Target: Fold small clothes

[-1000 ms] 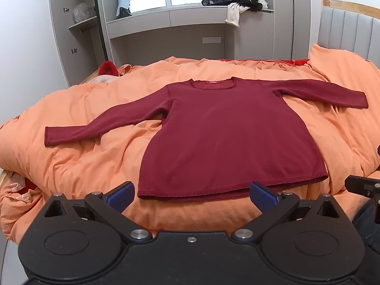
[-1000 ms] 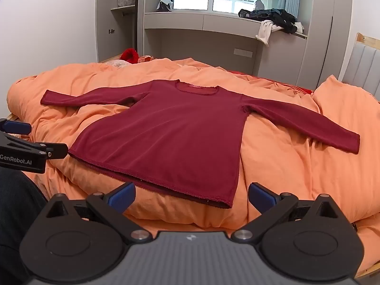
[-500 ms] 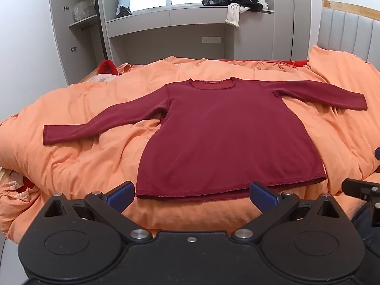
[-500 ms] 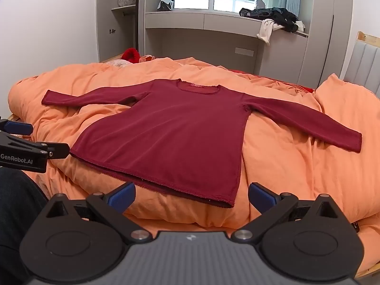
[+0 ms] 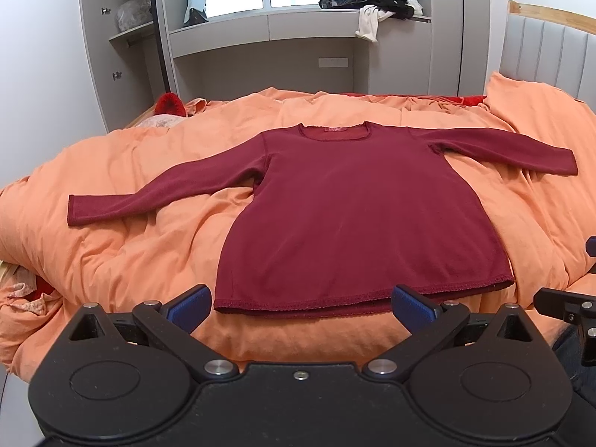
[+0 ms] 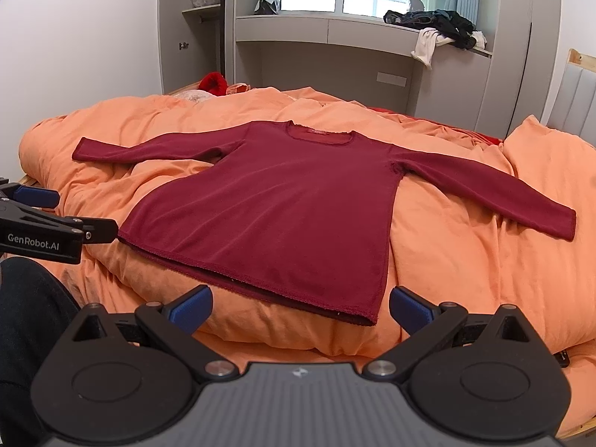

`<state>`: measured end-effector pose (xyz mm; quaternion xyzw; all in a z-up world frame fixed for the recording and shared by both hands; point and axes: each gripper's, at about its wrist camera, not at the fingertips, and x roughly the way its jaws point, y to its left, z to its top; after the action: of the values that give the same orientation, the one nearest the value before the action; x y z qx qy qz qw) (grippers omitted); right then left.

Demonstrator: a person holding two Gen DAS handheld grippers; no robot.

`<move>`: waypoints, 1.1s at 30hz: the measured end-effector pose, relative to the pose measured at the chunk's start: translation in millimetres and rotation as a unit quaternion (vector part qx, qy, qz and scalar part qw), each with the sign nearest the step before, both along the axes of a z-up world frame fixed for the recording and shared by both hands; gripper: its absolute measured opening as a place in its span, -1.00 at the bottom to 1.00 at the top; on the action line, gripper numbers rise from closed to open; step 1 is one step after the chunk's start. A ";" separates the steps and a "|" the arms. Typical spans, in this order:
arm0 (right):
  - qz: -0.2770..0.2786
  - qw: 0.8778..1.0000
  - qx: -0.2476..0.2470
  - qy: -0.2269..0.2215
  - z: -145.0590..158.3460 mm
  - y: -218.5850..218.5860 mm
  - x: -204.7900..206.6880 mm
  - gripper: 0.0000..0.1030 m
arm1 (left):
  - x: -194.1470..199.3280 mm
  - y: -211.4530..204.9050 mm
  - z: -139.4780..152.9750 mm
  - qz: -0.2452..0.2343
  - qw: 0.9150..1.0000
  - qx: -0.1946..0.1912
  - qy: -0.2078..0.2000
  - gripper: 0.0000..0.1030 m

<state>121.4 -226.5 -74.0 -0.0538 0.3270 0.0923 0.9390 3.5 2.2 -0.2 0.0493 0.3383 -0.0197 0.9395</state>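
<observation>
Bed w/ rumpled orange duvet (image 5: 123, 246) (image 6: 465, 260) covering it. Dark red long-sleeve shirt (image 5: 357, 216) (image 6: 283, 216) lies flat on the duvet, sleeves spread, hem toward cameras. Red fuzzy item (image 5: 170, 104) (image 6: 213, 82) at far edge, can't tell what.

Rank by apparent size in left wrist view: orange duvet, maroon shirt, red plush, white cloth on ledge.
1. orange duvet
2. maroon shirt
3-4. red plush and white cloth: look alike, unranked.

A plain dark red long-sleeved knit top (image 5: 357, 216) lies on a plain orange quilt (image 5: 123, 246). The black plastic left gripper (image 5: 300, 307) and black plastic right gripper (image 6: 300, 307) both carry blue finger pads (image 6: 190, 307). Grey built-in cabinets (image 6: 357, 59) hold a heap of black and cream clothes (image 6: 443, 29).
</observation>
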 end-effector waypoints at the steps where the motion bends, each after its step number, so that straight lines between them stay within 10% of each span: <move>1: 0.000 1.000 0.000 0.000 -0.3 0.2 0.0 1.00 | -0.8 -0.6 0.0 -0.001 1.000 0.001 -0.002 0.99; 33: -0.006 1.000 0.006 0.000 -0.4 -3.5 0.5 1.00 | 2.4 0.0 -3.5 0.005 1.000 -0.005 0.007 0.99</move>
<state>121.9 -230.0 -74.4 -0.0459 0.3266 0.0887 0.9399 5.9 2.2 -3.6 0.0434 0.3452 -0.0173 0.9374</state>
